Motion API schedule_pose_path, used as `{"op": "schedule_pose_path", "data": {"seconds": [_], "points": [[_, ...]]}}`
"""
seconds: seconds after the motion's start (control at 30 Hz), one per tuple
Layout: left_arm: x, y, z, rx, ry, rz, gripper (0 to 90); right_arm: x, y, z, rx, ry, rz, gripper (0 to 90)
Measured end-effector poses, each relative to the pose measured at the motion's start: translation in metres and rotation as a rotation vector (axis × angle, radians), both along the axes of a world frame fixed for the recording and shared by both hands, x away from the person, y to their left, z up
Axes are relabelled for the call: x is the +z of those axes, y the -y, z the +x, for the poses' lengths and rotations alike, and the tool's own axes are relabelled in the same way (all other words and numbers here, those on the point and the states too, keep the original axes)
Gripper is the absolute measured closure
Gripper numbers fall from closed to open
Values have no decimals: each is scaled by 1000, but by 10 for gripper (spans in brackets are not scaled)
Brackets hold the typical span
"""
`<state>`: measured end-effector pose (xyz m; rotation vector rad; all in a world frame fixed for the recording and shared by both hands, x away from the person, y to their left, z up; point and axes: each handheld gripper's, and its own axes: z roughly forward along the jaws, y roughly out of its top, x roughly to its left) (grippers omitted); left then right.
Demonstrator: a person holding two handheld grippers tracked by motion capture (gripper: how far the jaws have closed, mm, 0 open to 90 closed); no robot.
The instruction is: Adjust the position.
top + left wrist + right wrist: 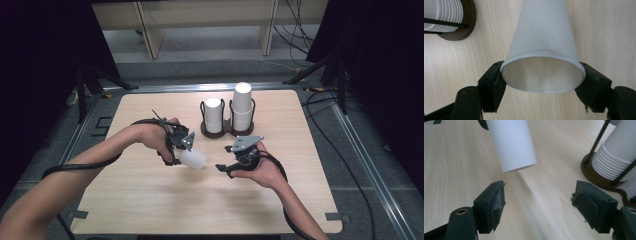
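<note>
Surface: I'm working over a pale wooden table (150, 200) with dark curtains either side and cables on the floor behind.
Left fingers: in the left gripper view my left gripper (541, 80) pinches a white paper cup (544, 50) across its open rim, one pad at 9 o'clock, the other at 3.
Cup: held lying over, off the table, near its centre, base towards my right hand.
Right fingers: my right gripper (539, 202) is spread with nothing between the pads; the cup's base sits at 11 o'clock, just beyond.
Handling: I judge it light, thin-walled, easily crushed and a bit slippery; I'd take it gently low on the wall near the stiffer base.
Further out: a holder (227, 131) with two stacks of cups (241, 107) at 12 o'clock.
</note>
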<state>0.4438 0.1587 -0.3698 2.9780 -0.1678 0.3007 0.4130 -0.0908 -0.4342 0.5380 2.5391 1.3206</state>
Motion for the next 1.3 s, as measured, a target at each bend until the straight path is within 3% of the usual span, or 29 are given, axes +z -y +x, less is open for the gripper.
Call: {"op": "schedule_pose_path", "data": {"seconds": [0.03, 0.07, 0.13, 0.57, 0.6, 0.77, 0.93, 0.97, 1.07, 1.1, 1.27, 1.3], "points": [[0, 1, 0, -2, -4, 4, 291, 0, -2, -1, 0, -15, 5, 256], [0, 1, -1, -3, -6, 3, 291, 1, -3, 1, 15, 7, 1, 256], [-1, 2, -1, -7, -8, 16, 291, 1, -8, 0, 19, -10, 15, 256], [-3, 7, -2, -17, -14, 35, 291, 5, -31, 1, 59, -3, 4, 256], [-3, 8, -2, -17, -15, 35, 291, 4, -33, 1, 63, 14, 2, 256], [1, 9, -2, -19, -11, 36, 292, 3, -39, 0, 70, -3, -5, 256], [1, 11, -2, -26, -10, 37, 292, 2, -44, 1, 87, 10, -5, 256], [0, 11, -2, -26, -14, 38, 292, 3, -45, 0, 80, -10, -9, 255], [0, 12, -3, -29, -12, 40, 292, 2, -48, 2, 103, 31, -20, 254], [0, 13, -3, -31, -12, 40, 292, 2, -50, 0, 90, -1, -18, 254], [1, 14, -3, -34, -12, 40, 293, 1, -54, 2, 113, 38, -30, 252], [1, 14, -3, -35, -13, 40, 293, 0, -54, 0, 101, 9, -27, 252]]}}
